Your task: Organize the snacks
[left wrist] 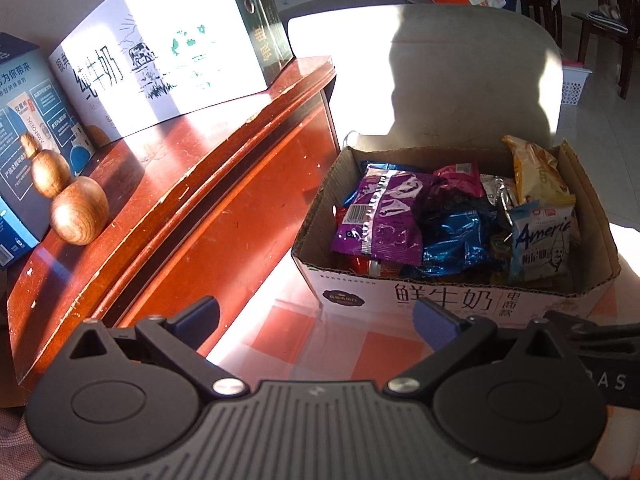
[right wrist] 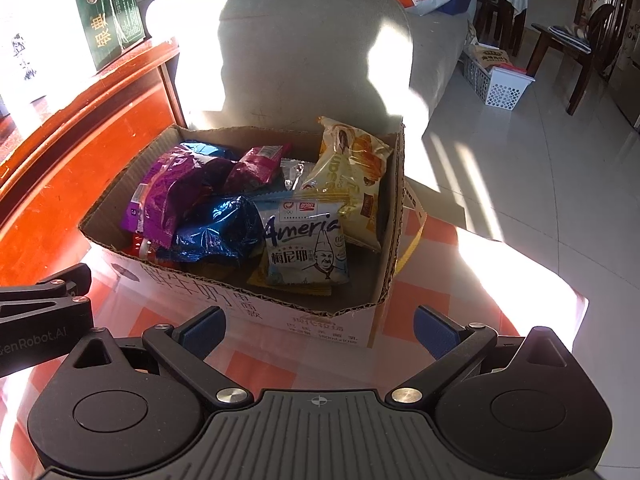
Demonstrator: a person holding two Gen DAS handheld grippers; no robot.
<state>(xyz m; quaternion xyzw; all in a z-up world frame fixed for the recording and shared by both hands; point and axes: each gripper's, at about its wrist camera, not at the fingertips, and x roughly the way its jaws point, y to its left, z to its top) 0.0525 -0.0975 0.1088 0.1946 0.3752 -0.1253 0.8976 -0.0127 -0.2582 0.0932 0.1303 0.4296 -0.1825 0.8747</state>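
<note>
So, going left to right: on the red wooden cabinet [left wrist: 192, 184] at the far left there's a little wooden gourd [left wrist: 68, 196], with a blue box [left wrist: 28, 120] behind it and a big white milk carton case [left wrist: 168, 60] next to that, all lit up by hard sunlight.

Right of the cabinet, the cardboard box [left wrist: 452, 300] of snacks sits on a table with an orange and white checked cloth [right wrist: 256, 368], pushed close against the cabinet's side. It's packed: a purple bag [left wrist: 384, 216] on the left, a shiny blue bag [left wrist: 456, 236] in the middle, a dark pink bag [right wrist: 258, 166] behind those, a pale blue "America" packet [right wrist: 306, 244] standing near the front right, and a yellow bag [right wrist: 352, 176] leaning on the right wall. A grey chair [right wrist: 312, 56] stands just behind the box, and a white basket [right wrist: 496, 84] is on the floor further right.

The left claw [left wrist: 316, 320] hangs in front of the box, fingers wide apart with nothing between them; the box's printed front wall is just ahead and a bit to its right. The right claw [right wrist: 320, 328] is also spread and empty, sitting just short of the box's near corner, with the "America" packet straight ahead over the rim. Neither one touches the box or any snack.
</note>
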